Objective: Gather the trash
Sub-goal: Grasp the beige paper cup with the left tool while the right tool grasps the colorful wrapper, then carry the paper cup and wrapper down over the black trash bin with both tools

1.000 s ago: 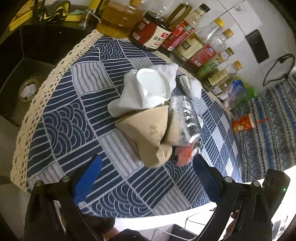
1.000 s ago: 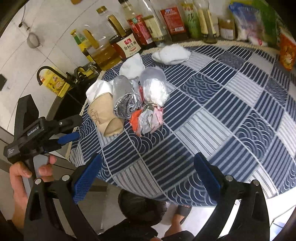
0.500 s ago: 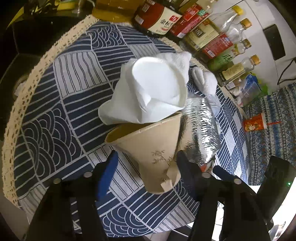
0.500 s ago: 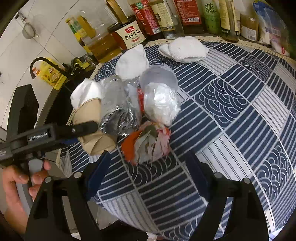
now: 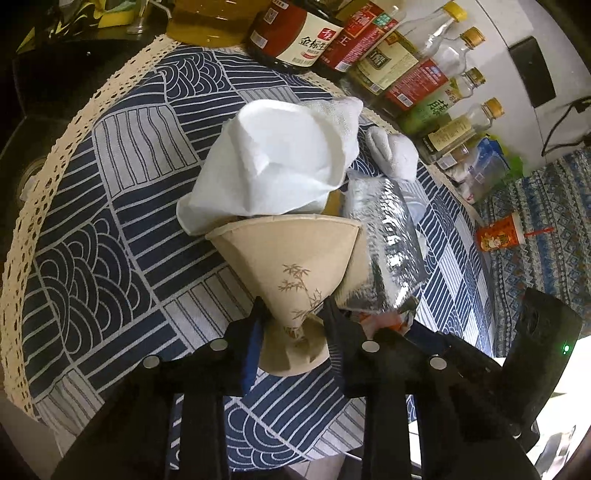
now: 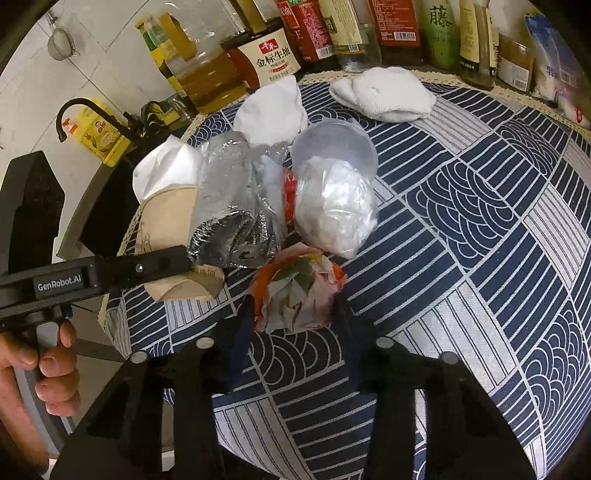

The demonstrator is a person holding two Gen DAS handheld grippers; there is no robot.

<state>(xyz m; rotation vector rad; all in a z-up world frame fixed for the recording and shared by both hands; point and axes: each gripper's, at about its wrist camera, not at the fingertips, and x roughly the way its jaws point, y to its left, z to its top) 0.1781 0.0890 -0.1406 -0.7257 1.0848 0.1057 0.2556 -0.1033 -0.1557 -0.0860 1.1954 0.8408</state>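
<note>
A brown paper cup [image 5: 288,258] lies on its side on the blue patterned tablecloth [image 5: 110,258], with white tissue [image 5: 280,173] stuffed in its mouth. My left gripper [image 5: 293,317] is shut on the cup's narrow base, which is pinched flat; from the right wrist view this gripper [image 6: 177,260] comes in from the left. A crumpled red, green and pink wrapper [image 6: 299,291] sits between the fingers of my right gripper [image 6: 295,310], whose jaws are closing, both pads against it. A silver foil bag [image 6: 232,221] and a clear bag of tissue [image 6: 332,206] lie just behind.
Sauce and oil bottles [image 5: 295,33] line the back edge. A white folded cloth [image 6: 384,96] lies near them. A dark sink [image 5: 29,110] with a black tap [image 6: 85,110] is to the left. A person's hand [image 6: 51,365] holds the left gripper's handle.
Both grippers came down and forward onto the trash and closed: the left on the paper cup's base, the right around the crumpled wrapper. The cup's base is now squashed.
</note>
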